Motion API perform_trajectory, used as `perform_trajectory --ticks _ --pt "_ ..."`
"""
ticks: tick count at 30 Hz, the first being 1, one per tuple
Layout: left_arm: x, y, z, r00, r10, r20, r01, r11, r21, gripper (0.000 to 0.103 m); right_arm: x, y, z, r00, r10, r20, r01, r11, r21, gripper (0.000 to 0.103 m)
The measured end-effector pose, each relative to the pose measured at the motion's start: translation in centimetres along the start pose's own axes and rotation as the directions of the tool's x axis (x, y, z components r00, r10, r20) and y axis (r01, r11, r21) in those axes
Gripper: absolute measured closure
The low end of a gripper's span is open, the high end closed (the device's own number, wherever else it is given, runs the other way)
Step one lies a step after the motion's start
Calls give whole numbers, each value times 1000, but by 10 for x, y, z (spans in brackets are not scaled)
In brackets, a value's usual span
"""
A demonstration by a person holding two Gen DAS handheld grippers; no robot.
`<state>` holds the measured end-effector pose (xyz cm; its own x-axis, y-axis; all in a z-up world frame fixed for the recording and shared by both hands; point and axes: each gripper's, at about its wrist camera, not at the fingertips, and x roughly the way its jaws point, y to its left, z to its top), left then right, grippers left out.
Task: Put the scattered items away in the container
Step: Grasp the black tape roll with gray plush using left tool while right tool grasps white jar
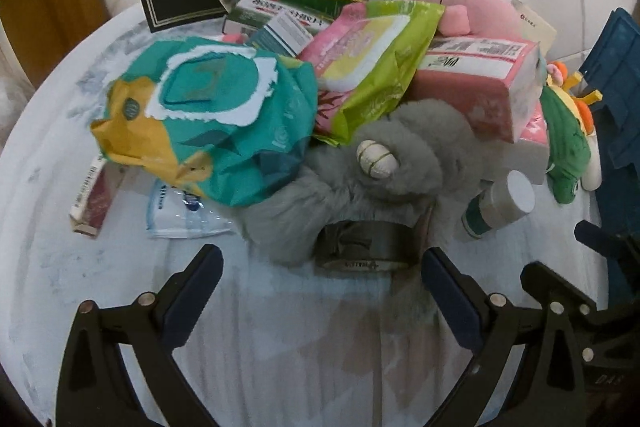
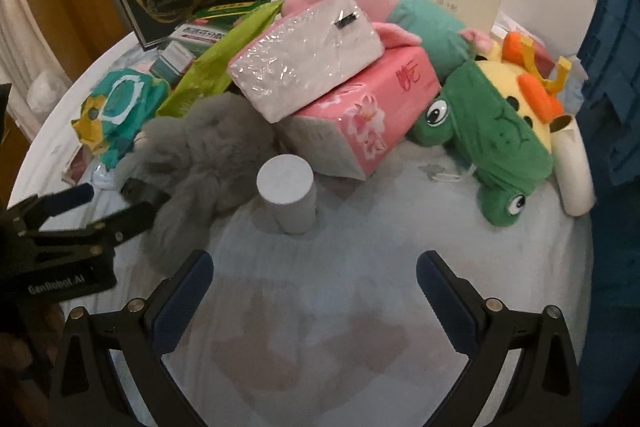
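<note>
From the left wrist, the left gripper (image 1: 322,269) is seen with fingers spread wide and empty, aimed at a grey tape roll (image 1: 366,247) half covered by a grey plush (image 1: 384,163). A teal wipes pack (image 1: 224,115) lies to the left of the plush.

From the right wrist, the right gripper (image 2: 314,273) is likewise held wide and empty above the worktop (image 2: 320,307), before a white-capped bottle (image 2: 288,191). The blue container (image 2: 612,87) is seen at the right edge.

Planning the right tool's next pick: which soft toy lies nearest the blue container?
The green frog toy, with yellow and orange parts, beside the blue container; the pink and grey ones lie farther left.
</note>
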<state>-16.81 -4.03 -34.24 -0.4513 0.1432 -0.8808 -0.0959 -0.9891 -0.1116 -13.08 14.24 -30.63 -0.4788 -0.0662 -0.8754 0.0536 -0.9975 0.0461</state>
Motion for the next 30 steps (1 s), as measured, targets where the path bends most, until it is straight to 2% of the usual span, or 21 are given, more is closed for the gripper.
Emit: perform_trajectory --ticks 4,5,6,7,8,9,14,16,18,21,30 --pt "8 -2 -3 1000 1 -5 -1 1000 2 4 9 4 7 999 -2 41 1 1000 15 0" --pt "9 -3 -3 1000 -2 -2 2 1000 4 10 11 5 9 999 -1 50 0 1000 17 0" --pt "10 -4 -4 1000 -4 1 4 1000 10 22 14 6 12 998 -2 58 1 1000 21 0" --pt "10 -6 -4 1000 -6 1 6 1000 20 29 16 6 14 998 -3 64 1 1000 28 0" --pt "11 -6 -4 1000 -14 -3 14 1000 27 40 18 6 15 998 -3 67 1 999 34 0" --pt "12 -8 -5 1000 -28 -13 28 999 34 45 22 6 17 998 -4 68 1 999 39 0" --pt "14 -6 -10 997 -73 -18 73 997 36 47 40 9 20 999 7 54 -11 998 63 0" --pt "12 -4 -12 995 -99 -15 99 995 31 48 42 9 20 998 10 54 -14 997 69 10" --pt "8 -1 -12 993 -115 -5 115 993 27 48 47 12 21 999 23 42 -26 998 63 45" --pt "2 1 -12 992 -126 3 126 991 37 48 52 15 21 1000 17 23 -18 999 51 68" --pt "-17 13 -17 991 -131 13 130 989 65 48 44 18 16 999 34 3 -34 999 9 69"
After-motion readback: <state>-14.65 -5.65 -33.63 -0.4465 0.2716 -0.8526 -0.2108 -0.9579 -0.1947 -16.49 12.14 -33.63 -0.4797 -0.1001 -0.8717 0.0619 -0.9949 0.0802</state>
